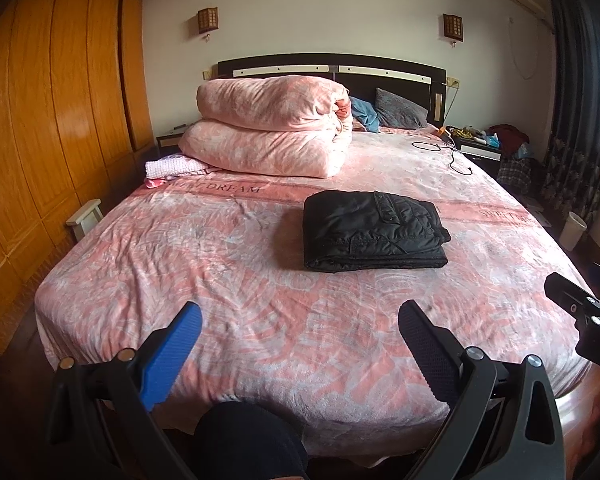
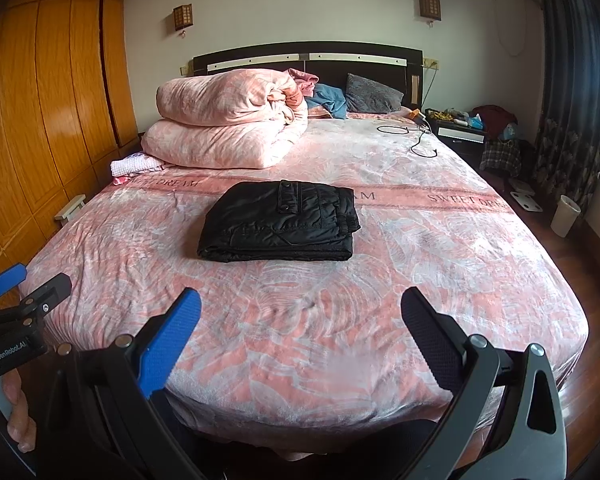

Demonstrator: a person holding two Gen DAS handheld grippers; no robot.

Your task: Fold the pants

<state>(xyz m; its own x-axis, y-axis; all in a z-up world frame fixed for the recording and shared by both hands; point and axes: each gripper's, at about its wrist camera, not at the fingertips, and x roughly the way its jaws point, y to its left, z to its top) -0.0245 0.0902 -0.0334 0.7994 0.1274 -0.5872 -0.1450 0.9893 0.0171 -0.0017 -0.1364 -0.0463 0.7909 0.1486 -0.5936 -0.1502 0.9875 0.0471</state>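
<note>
Pants (image 2: 280, 222) folded thick on bed (image 2: 340, 320), looks puffy, soft, kinda slippery. Best pinched at stacked front edge. Left gripper (image 1: 300, 324) and right gripper (image 2: 302, 312) both spread apart, holding nothing.

The left tongs (image 1: 300, 320) gape wide, gripping nothing. The right tongs (image 2: 302, 308) gape likewise, level beside them.

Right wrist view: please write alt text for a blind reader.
Folded black pants lie on a pink bed. The right gripper is open above the near edge, touching nothing. A folded quilt sits by the headboard.
</note>
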